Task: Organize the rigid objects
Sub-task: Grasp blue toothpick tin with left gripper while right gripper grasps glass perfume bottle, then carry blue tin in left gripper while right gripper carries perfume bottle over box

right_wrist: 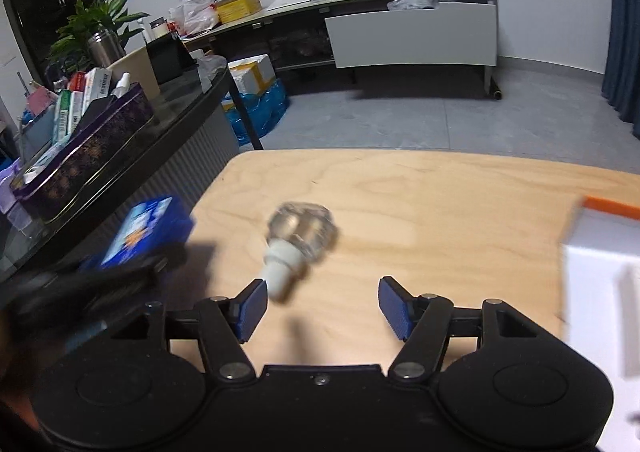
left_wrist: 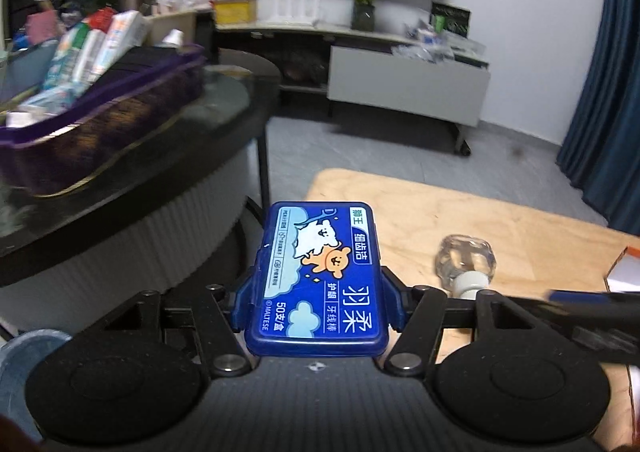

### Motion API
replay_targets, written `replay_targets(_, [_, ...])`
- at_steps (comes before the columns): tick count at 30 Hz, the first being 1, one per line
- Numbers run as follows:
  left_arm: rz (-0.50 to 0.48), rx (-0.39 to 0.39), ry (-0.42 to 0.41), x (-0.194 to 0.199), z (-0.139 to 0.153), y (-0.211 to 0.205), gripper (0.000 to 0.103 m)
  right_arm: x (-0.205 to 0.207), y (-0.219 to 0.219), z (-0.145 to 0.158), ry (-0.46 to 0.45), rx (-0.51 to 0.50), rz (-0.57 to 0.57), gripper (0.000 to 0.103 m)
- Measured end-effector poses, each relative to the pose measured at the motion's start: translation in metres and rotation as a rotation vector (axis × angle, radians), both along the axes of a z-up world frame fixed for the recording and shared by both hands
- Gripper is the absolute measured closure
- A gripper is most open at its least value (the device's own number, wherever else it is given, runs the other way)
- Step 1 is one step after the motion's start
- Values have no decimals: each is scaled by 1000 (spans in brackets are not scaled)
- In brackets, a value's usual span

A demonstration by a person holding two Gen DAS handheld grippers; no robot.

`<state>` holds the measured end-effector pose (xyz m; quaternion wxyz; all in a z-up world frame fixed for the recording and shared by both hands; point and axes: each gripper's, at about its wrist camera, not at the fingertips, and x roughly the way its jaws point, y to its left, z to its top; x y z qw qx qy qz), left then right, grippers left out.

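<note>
My left gripper is shut on a blue plastic floss-pick box with a cartoon label, which it holds flat at the left edge of the wooden table. The right wrist view shows the same box blurred at the left. A clear little bottle with a white cap lies on its side on the wooden table, cap toward me. My right gripper is open just behind it, with the cap near the left finger and nothing between the pads. The bottle also shows right of the held box.
A purple tin filled with toothpaste boxes and tubes stands on a black glass table to the left. A white box with an orange edge sits at the wooden table's right side. Grey floor and a TV cabinet lie beyond.
</note>
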<state>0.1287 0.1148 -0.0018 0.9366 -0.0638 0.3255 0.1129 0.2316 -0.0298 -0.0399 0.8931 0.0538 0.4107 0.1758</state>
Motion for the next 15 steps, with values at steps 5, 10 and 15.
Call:
replay_targets(5, [29, -19, 0, -1, 1, 9, 41, 28, 31, -17, -13, -38, -21, 24])
replay_targets(10, [26, -28, -12, -2, 4, 8, 41, 37, 53, -20, -71, -168, 3, 42])
replay_targets(15, [3, -38, -17, -13, 7, 1, 41, 14, 43, -8, -76, -195, 7, 43])
